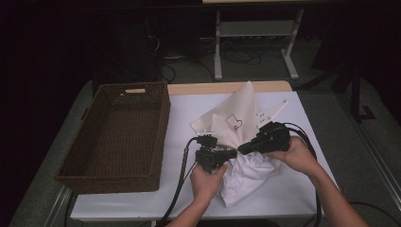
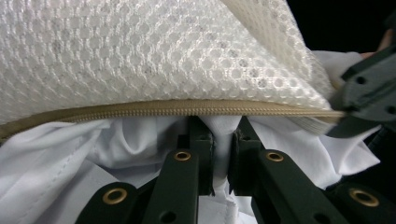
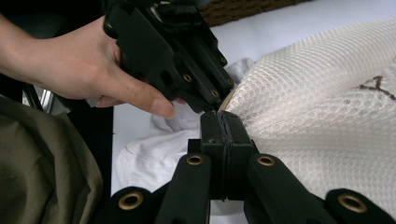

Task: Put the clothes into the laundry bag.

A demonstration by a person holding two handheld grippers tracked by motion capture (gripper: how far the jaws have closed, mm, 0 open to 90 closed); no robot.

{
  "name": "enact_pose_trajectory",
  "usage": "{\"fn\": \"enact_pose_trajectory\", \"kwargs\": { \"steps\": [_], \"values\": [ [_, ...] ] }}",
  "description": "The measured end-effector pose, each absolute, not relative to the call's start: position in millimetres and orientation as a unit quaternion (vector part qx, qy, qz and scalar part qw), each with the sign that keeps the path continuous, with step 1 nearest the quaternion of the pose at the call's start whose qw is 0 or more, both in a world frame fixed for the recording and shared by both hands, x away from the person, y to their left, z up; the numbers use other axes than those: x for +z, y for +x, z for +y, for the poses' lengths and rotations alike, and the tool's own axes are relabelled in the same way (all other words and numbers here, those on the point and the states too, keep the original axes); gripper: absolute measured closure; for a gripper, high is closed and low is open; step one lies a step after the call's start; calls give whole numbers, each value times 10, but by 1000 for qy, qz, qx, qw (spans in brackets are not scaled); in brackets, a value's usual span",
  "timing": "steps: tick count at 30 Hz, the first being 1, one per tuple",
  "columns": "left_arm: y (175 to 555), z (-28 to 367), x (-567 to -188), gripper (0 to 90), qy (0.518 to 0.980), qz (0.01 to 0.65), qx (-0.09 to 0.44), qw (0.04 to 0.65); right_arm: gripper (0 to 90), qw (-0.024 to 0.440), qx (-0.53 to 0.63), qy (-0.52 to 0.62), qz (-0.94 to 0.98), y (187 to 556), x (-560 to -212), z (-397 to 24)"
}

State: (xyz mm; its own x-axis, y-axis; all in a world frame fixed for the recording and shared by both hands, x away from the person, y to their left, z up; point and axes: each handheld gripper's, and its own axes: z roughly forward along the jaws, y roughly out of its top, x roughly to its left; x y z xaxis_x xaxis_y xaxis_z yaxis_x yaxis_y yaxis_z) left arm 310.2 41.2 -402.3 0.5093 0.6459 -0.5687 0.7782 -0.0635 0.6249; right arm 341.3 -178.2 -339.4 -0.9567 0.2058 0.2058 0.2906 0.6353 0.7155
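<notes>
Your right tool (image 3: 223, 125) pinches the mesh bag (image 3: 327, 116) rim, holding it open while your left tool (image 2: 223, 140) nips the white cloth (image 2: 116, 149) just below.

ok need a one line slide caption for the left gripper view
Left gripper pinching white cloth under the mesh laundry bag's beige zipper, right gripper at the bag's edge.

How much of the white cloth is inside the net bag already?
Partly done, I think. The mesh bag has its zipper open, and the white cloth still bulges out of the opening onto the table. The right gripper pinches the bag's edge; the left gripper pinches a fold of cloth under the zipper. Left: push the rest in. The basket holds nothing yet.
</notes>
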Motion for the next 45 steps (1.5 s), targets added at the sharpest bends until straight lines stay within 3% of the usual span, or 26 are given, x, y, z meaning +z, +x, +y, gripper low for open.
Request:
{"fn": "enact_pose_trajectory", "kwargs": {
  "steps": [13, 18, 21, 25, 27, 39, 45],
  "values": [
    [2905, 619, -3899, 505, 750, 471, -110, 450, 887, 43, -397, -149, -905, 3480, -3410, -1821],
    [2909, 484, -4029, 482, 759, 466, -124, 437, 887, 41, -395, -151, -905, 3502, -3425, -1796],
    [2976, 401, -4105, 517, 752, 474, -128, 441, 887, 40, -392, -150, -907, 3506, -3436, -1797],
    [3057, 335, -4148, 735, 748, 473, -121, 450, 887, 38, -390, -152, -908, 3508, -3441, -1803],
    [3080, 307, -4148, 791, 749, 473, -114, 449, 887, 39, -387, -151, -909, 3506, -3448, -1799],
    [2839, 383, -3759, 829, 763, 428, -84, 478, 888, 39, -411, -120, -903, 3300, -3300, -1803],
    [2836, 422, -3730, 830, 749, 438, -75, 491, 889, 30, -407, -103, -907, 3182, -3142, -1740]
  ]
}}
